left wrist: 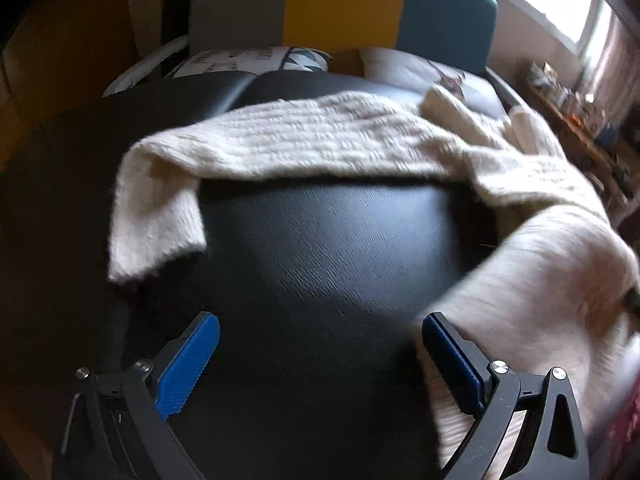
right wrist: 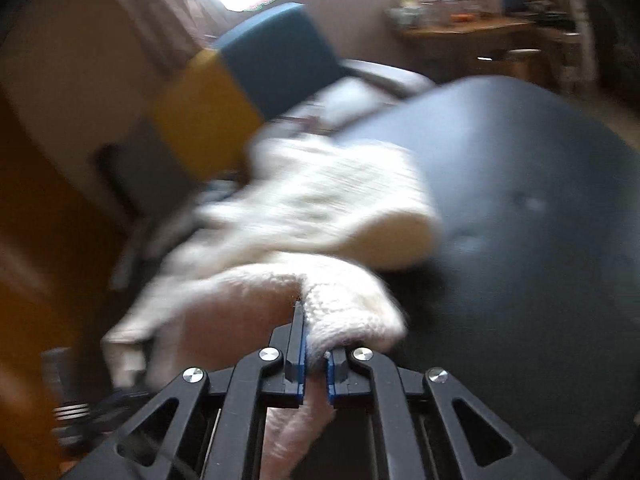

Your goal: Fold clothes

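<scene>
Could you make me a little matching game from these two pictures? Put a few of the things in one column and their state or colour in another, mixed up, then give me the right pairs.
Things:
1. left tool
2. right tool
3. sweater
4. table

States or colours:
A. cream and knitted, draped across the surface
B. black, with a fine grain
C. wide open, nothing between its fingers
D. shut on a fold of knit

Pairs: 1-C, 2-D, 3-A, 4-B
</scene>
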Demonstrator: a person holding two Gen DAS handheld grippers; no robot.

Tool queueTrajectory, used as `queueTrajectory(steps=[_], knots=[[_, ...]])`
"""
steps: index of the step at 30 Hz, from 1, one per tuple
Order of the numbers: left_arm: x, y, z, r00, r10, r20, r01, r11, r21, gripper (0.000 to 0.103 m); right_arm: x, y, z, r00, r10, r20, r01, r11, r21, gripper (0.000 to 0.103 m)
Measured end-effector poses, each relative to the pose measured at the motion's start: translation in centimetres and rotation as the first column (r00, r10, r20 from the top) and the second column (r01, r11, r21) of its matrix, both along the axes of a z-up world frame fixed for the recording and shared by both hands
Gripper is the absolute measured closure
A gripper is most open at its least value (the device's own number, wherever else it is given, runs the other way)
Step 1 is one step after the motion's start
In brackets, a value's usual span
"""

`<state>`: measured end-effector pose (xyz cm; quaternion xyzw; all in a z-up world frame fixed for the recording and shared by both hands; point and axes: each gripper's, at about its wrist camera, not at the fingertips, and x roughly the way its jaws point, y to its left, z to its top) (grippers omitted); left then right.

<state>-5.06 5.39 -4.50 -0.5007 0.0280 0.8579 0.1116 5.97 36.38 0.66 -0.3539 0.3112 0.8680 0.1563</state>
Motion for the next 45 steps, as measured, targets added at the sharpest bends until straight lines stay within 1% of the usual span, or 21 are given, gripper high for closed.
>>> queueTrajectory(steps=[2, 3, 5, 7, 8, 10, 12, 15, 17, 18, 20, 21, 22, 25, 27, 31, 35, 37, 40, 42, 45], knots=[[0.4, 0.5, -0.2, 1.0, -0.024, 0.001, 0.024, 1.0, -0.013, 0.0, 0.3, 1.5, -2.3, 0.994, -0.062, 0.088, 0.061, 0.998, 0.015, 0.098], [0.5, 0.8, -0.3, 0.999, -0.041, 0.013, 0.041, 0.999, -0.007, 0.0, 0.4, 2.2, -3.6, 0.99, -0.069, 0.12, 0.073, 0.997, -0.027, 0.095], [0.9, 1.2, -0.7, 0.997, -0.072, 0.036, 0.072, 0.997, 0.007, 0.0, 1.2, 2.6, -4.5, 0.992, -0.067, 0.104, 0.079, 0.99, -0.117, 0.093], [1.4, 1.8, -1.0, 0.993, -0.105, 0.051, 0.104, 0.994, 0.03, 0.0, 1.9, 2.3, -3.7, 0.991, -0.076, 0.106, 0.09, 0.986, -0.141, 0.078], [1.8, 2.1, -1.1, 0.991, -0.123, 0.052, 0.121, 0.991, 0.05, 0.0, 2.4, 1.8, -3.1, 0.987, -0.098, 0.129, 0.113, 0.987, -0.116, 0.077], [2.8, 2.9, -1.2, 0.988, -0.154, 0.024, 0.153, 0.987, 0.048, 0.0, 3.1, 0.5, -1.6, 0.98, -0.138, 0.147, 0.142, 0.99, -0.022, 0.077], [3.7, 3.7, -1.3, 0.981, -0.193, 0.008, 0.193, 0.98, 0.047, 0.0, 3.7, -2.3, 0.5, 0.987, -0.124, 0.104, 0.114, 0.988, 0.1, 0.077], [5.1, 4.7, -1.3, 0.967, -0.255, -0.012, 0.255, 0.965, 0.065, 0.0, 3.7, -5.9, 1.7, 0.998, 0.039, 0.04, -0.045, 0.987, 0.154, 0.077], [6.0, 5.2, -1.4, 0.958, -0.286, -0.021, 0.287, 0.954, 0.085, 0.0, 3.3, -8.3, 1.0, 0.988, 0.14, 0.065, -0.149, 0.971, 0.185, 0.077], [6.6, 5.4, -1.3, 0.953, -0.301, -0.023, 0.302, 0.949, 0.094, 0.0, 3.1, -9.5, 0.6, 0.98, 0.184, 0.082, -0.197, 0.96, 0.198, 0.077], [7.6, 5.7, -1.2, 0.946, -0.323, -0.02, 0.323, 0.94, 0.109, 0.0, 1.3, -10.2, -2.7, 0.968, 0.165, 0.191, -0.201, 0.962, 0.187, 0.077], [8.2, 5.7, -1.1, 0.945, -0.326, -0.018, 0.326, 0.94, 0.104, 0.0, 1.3, -10.4, -4.0, 0.965, 0.15, 0.216, -0.189, 0.967, 0.173, 0.076], [8.6, 5.6, -1.0, 0.945, -0.327, -0.019, 0.328, 0.94, 0.097, 0.0, 1.6, -10.6, -4.1, 0.975, 0.149, 0.166, -0.181, 0.964, 0.195, 0.076], [9.7, 4.7, -0.8, 0.956, -0.29, -0.035, 0.292, 0.953, 0.082, 0.0, 2.2, -11.2, -4.3, 0.976, 0.162, 0.146, -0.191, 0.957, 0.22, 0.077], [10.3, 3.8, -0.4, 0.967, -0.249, -0.061, 0.254, 0.963, 0.09, 0.0, 2.6, -11.2, -4.5, 0.979, 0.155, 0.13, -0.18, 0.962, 0.207, 0.077], [10.9, 3.5, -0.6, 0.967, -0.253, -0.011, 0.252, 0.959, 0.126, 0.0, 2.0, -10.5, -4.9, 0.98, 0.159, 0.117, -0.177, 0.969, 0.17, 0.078], [11.4, 4.8, -0.8, 0.942, -0.335, 0.019, 0.323, 0.921, 0.218, 0.0, 1.6, -9.9, -5.2, 0.979, 0.167, 0.114, -0.183, 0.972, 0.147, 0.078], [11.4, 5.8, -0.8, 0.936, -0.351, 0.018, 0.338, 0.913, 0.228, 0.0, 1.7, -10.1, -5.1, 0.979, 0.169, 0.116, -0.186, 0.971, 0.151, 0.078], [11.0, 7.2, -0.7, 0.921, -0.387, 0.038, 0.36, 0.885, 0.294, 0.0, 1.6, -10.2, -5.2, 0.979, 0.168, 0.117, -0.186, 0.97, 0.157, 0.078], [11.0, 6.6, -0.4, 0.909, -0.415, 0.04, 0.364, 0.837, 0.408, 0.0, 1.8, -10.1, -5.4, 0.98, 0.168, 0.109, -0.183, 0.972, 0.149, 0.078], [10.8, 5.2, 0.4, 0.915, -0.404, -0.001, 0.348, 0.788, 0.508, 0.0, 1.9, -9.8, -5.4, 0.98, 0.173, 0.097, -0.184, 0.975, 0.125, 0.078]])
